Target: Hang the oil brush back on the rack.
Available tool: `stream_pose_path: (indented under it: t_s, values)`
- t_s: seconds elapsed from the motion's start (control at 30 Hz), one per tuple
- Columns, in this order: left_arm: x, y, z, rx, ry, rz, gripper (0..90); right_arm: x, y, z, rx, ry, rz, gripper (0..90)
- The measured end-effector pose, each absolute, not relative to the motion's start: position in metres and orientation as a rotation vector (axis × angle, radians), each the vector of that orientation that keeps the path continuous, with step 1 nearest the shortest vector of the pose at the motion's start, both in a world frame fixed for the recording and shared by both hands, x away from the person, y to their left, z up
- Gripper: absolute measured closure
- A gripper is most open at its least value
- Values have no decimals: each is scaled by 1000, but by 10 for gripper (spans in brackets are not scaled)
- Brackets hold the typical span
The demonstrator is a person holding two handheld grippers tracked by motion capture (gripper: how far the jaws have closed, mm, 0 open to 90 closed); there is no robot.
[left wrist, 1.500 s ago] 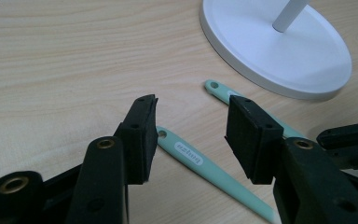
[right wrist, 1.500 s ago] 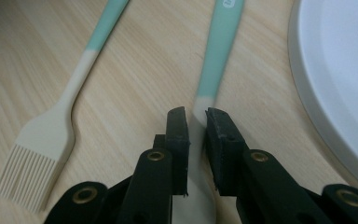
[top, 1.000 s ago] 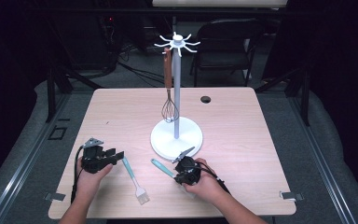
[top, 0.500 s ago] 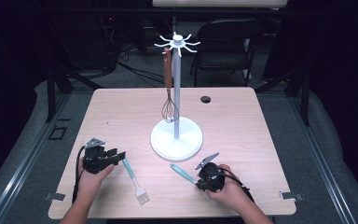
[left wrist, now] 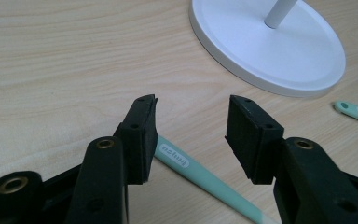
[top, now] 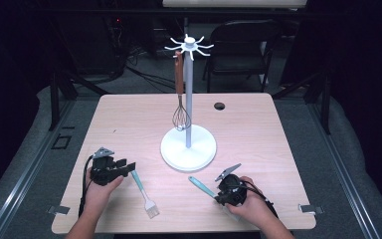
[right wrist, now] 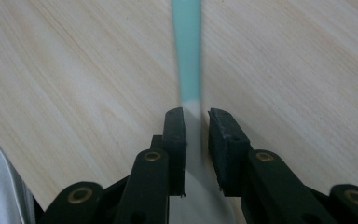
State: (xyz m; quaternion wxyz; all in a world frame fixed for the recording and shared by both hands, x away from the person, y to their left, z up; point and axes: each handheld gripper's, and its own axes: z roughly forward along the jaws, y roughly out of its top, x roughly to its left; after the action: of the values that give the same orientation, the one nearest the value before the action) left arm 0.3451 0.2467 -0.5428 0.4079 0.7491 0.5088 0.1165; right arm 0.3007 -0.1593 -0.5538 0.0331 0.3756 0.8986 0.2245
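High view: your right hand-held gripper [top: 218,192] sits near the desk's [top: 258,129] 5 o'clock corner, its jaws closed on a teal-handled utensil [top: 201,185] where the teal grip meets the pale head; the handle runs out toward 10 o'clock, pointing at the white stand base [top: 188,148]. What kind of head the utensil carries cannot be told, since it is hidden under the gripper and your hand.

Right gripper view: the two black jaws flank the pale neck of the utensil [right wrist: 187,56], pads pressed to either side, and the teal handle extends straight to 12 o'clock over the wood.

High view: your left hand-held gripper [top: 128,167] rests near the 7 o'clock corner with its jaws spread apart. Just beside them lies a pastry brush [top: 143,188], teal handle toward 11 o'clock, pale bristles toward 5 o'clock.

Left gripper view: the jaws stand wide, gripping nothing; the brush handle [left wrist: 200,173] passes beneath the left pad and crosses the gap toward 5 o'clock. The stand base [left wrist: 270,51] lies at 1 o'clock.

High view: a whisk [top: 180,94] with a brown handle hangs from the stand's hooked top [top: 189,44], its wires just above the base.
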Motion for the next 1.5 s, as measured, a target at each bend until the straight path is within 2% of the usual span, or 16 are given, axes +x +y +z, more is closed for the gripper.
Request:
stream_pose_path:
  t_s: [0.9,1.4,1.47,1.5]
  values:
    - [343,234,-544,1933,1220,279,518,330,-115,-553,1082,2779,616,771]
    - [343,234,-544,1931,1224,281,519,321,-131,-550,963,2827,568,780]
    - [343,233,-544,1938,1225,278,518,321,-133,-551,1002,2828,586,771]
    - [343,233,-544,1935,1226,282,519,322,-134,-551,1027,2818,605,737]
